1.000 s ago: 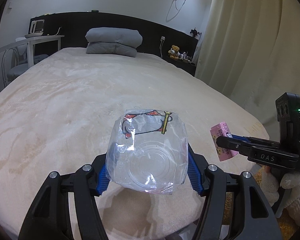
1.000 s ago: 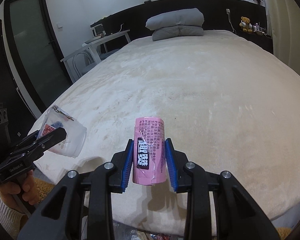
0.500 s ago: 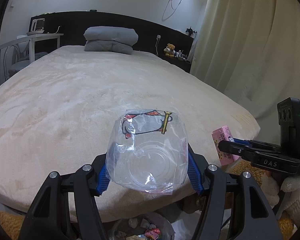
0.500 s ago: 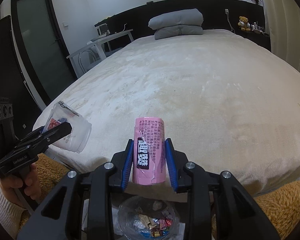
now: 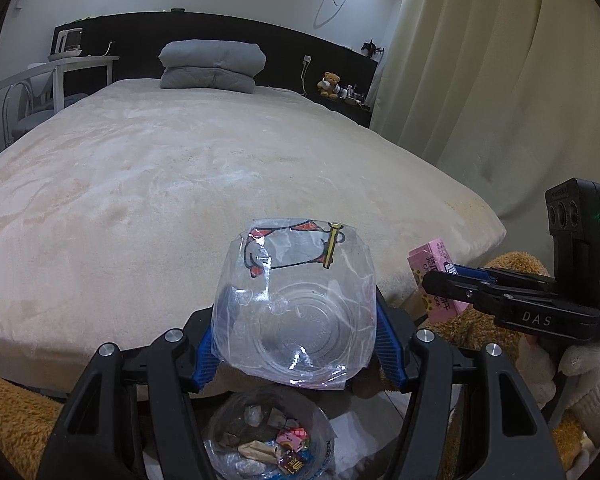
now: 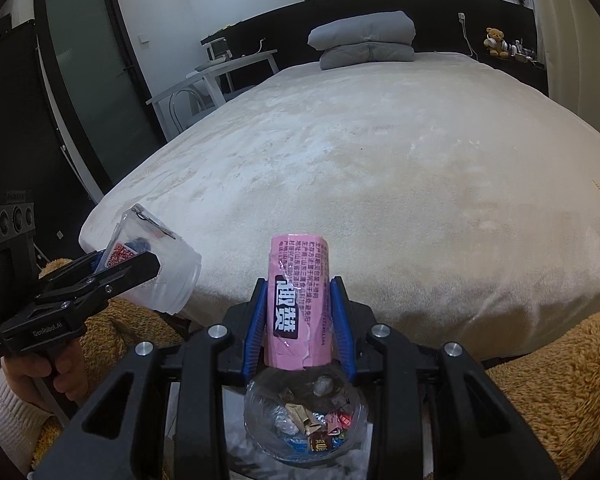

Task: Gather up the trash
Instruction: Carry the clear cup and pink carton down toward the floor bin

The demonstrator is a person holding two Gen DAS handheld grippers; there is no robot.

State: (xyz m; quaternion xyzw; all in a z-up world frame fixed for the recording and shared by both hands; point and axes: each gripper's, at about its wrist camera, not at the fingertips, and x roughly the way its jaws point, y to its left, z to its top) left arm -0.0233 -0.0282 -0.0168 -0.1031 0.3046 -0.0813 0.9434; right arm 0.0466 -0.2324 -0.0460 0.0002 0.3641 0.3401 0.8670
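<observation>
My left gripper is shut on a crushed clear plastic cup with a printed film lid; the cup also shows in the right wrist view. My right gripper is shut on a pink snack packet with dark lettering; the packet also shows in the left wrist view. Both grippers hang past the foot of the bed, above a clear-lined trash bin holding several wrappers, which also shows in the right wrist view.
A large beige bed fills the view ahead, with a folded grey quilt at its head. Brown fuzzy rug lies on the floor on both sides. Curtains hang at right; a white desk and dark door stand at left.
Both grippers have drawn back from over the bed to past its foot edge, still holding the cup and packet. The trash bin has come into view below them.
</observation>
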